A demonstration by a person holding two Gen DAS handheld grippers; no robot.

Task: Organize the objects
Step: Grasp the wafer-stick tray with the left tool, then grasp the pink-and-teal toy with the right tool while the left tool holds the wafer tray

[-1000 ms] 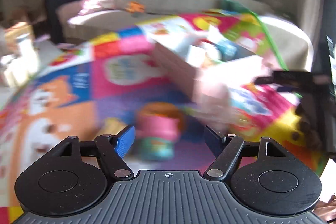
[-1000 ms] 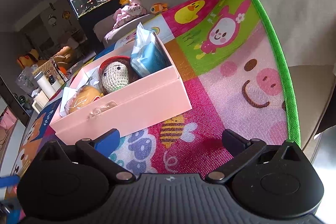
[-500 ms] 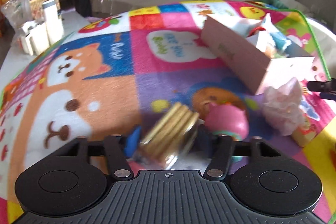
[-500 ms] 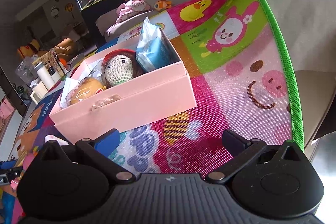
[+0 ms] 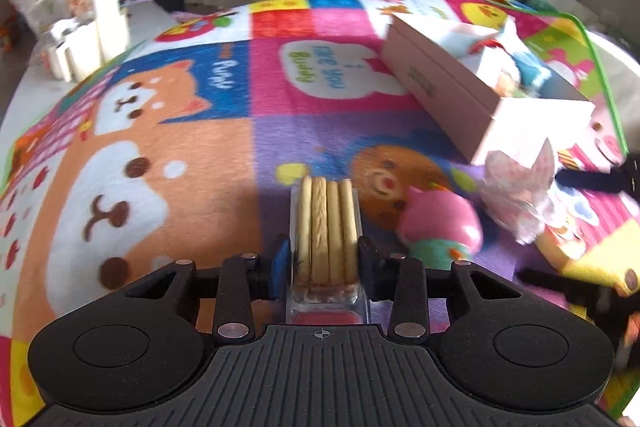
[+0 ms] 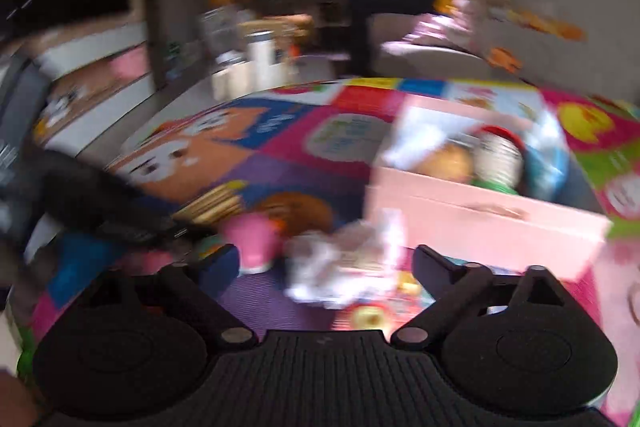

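Clear, glossy plastic wraps a pack of biscuits [image 5: 327,227]: four flat, pale-golden rounds with ridged edges, stood on edge side by side. The left claw [image 5: 325,259] pinches this pack from both sides, its blue pad on one flank and its black pad on the other, just above a fleecy, brightly printed play mat [image 5: 168,147] patterned with cartoon animals in orange, purple and pink squares. Just right of the pack lies a rounded, smooth pink toy [image 5: 440,223] with a teal base, and beyond it a crinkled wad of pale pink wrapping [image 5: 516,191] touching the corner of a rectangular pink cardboard box [image 5: 444,95]. The box is matte and straight-walled, and sits open on the mat.

Seen from the right wrist, everything is smeared by motion. The right claw [image 6: 326,259] is spread wide with nothing between its fingers, over the crumpled wrapping [image 6: 344,255], with the pink toy [image 6: 256,239] beside its left finger. Inside the box [image 6: 480,223] show a round knitted doll [image 6: 500,159], a blue soft pack [image 6: 548,163] and a tan rounded item [image 6: 448,159].
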